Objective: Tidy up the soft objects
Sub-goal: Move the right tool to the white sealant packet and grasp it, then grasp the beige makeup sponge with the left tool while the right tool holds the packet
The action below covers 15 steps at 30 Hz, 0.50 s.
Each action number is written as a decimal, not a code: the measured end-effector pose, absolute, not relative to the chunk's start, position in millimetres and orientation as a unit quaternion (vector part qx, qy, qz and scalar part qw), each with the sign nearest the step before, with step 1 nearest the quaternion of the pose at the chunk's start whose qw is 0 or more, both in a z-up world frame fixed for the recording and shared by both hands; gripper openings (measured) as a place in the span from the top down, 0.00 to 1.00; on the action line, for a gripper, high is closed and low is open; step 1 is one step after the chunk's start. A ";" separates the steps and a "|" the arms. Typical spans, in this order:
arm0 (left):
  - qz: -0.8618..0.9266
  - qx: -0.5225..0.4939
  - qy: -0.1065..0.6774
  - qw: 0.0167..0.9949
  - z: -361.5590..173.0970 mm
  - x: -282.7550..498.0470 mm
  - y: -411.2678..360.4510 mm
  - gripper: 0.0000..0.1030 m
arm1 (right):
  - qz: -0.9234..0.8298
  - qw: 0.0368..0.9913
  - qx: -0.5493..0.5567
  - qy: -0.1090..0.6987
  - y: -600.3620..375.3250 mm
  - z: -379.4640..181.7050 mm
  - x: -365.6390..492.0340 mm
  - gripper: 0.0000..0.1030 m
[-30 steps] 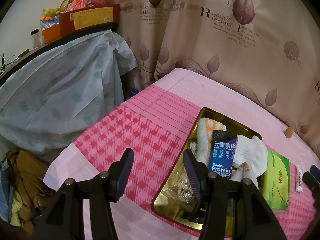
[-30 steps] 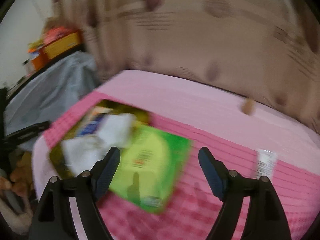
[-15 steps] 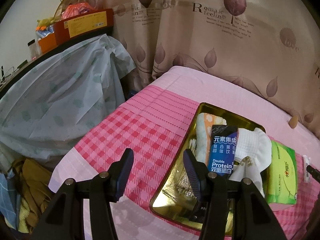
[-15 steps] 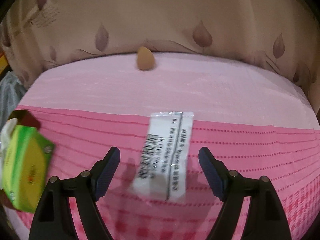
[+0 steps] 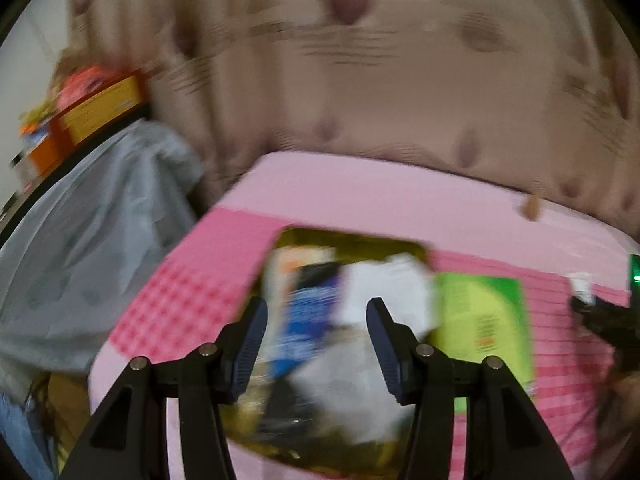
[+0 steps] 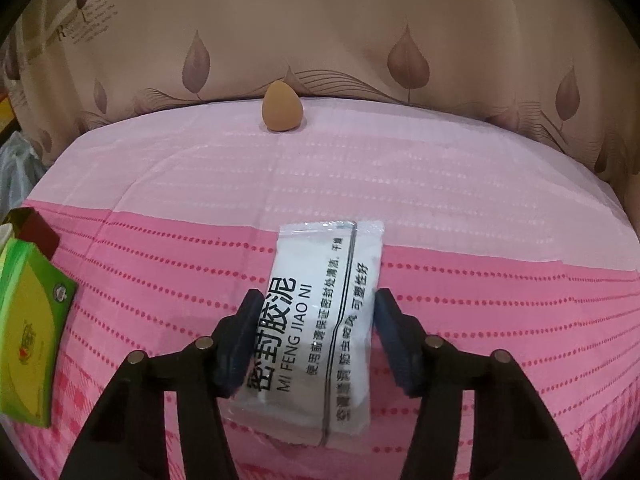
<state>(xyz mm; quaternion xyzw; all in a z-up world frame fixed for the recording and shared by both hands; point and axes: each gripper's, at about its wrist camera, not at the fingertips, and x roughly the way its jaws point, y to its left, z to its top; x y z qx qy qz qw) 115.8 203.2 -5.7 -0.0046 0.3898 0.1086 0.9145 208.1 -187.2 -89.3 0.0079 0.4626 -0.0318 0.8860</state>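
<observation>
Low in the frame's centre on the pink bedspread [image 6: 168, 208], the right gripper [image 6: 316, 312] is closing across a white sealing-putty packet [image 6: 320, 320], likely soft, pliable and slippery, best pinched mid-width; the left gripper [image 5: 316, 320], opening and empty, hovers over the gold tray [image 5: 352, 242].

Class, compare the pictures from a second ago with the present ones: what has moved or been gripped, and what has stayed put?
The right gripper swung from the green box to the white sachet, came down over it, and its jaws are closing with the sachet between them. The left gripper shifted along the gold tray, jaws opening, holding nothing. The sachet, the brown sponge, the box and the tray's contents lie where they were.
</observation>
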 end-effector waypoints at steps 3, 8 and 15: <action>0.060 0.009 0.389 0.919 1.1 132.6 159.0 0.42 | -0.028 0.886 0.007 0.462 -199.7 -86.5 198.0 0.50; -0.050 0.019 0.409 0.911 0.7 170.0 70.5 0.41 | -0.044 0.885 0.011 0.463 -241.0 -83.7 173.9 0.50; -0.147 -0.004 0.469 0.871 -15.1 237.0 -18.0 0.36 | -0.084 0.885 0.051 0.455 -305.7 -79.7 146.1 0.50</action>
